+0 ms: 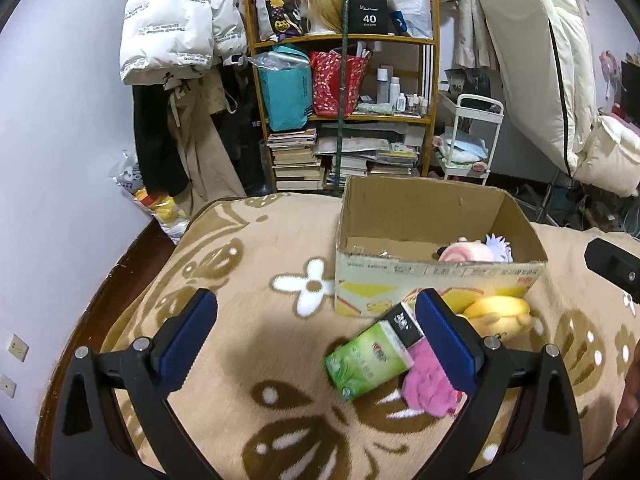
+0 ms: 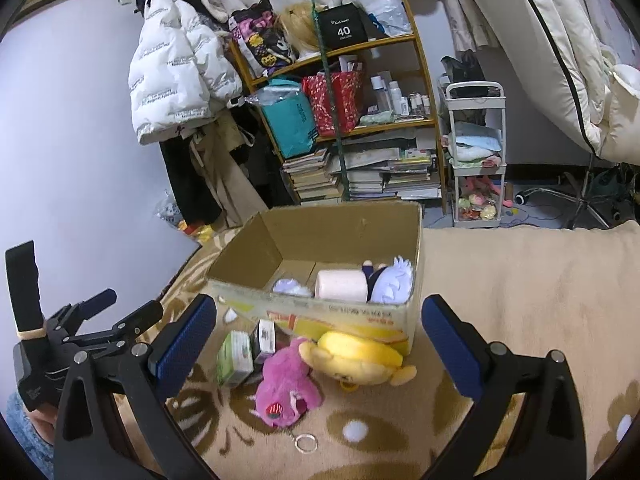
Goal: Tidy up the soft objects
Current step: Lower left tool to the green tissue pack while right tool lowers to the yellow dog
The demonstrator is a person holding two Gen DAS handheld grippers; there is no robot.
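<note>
I have both sets of jaws spread wide and holding nothing. My left gripper (image 1: 316,344) hangs over the patterned blanket (image 1: 240,264) at the lower centre of its view, and my right gripper (image 2: 320,348) sits low in its own frame, with the left gripper (image 2: 100,316) visible at the lower left edge.

The cardboard box (image 1: 436,276) stands open right of centre on the bed. Inside it, against the right wall, I see a roll of tissue (image 2: 341,285), a white-haired plush doll (image 2: 394,280) and a small white soft thing (image 2: 291,286); the left half of its floor is bare.

Just in front of the box's near wall lie the loose items: a green tissue pack (image 1: 366,360), a dark-labelled packet (image 2: 265,335) beside it, a pink plush (image 2: 286,386) with a key ring (image 2: 306,442), and a yellow plush (image 2: 356,358) touching the box's lower right corner.

The blanket to the left of the green pack is open. The bed's dark wooden edge (image 1: 120,280) curves along the left, close to the wall. To the right of the box, plain blanket stretches wide.
</note>
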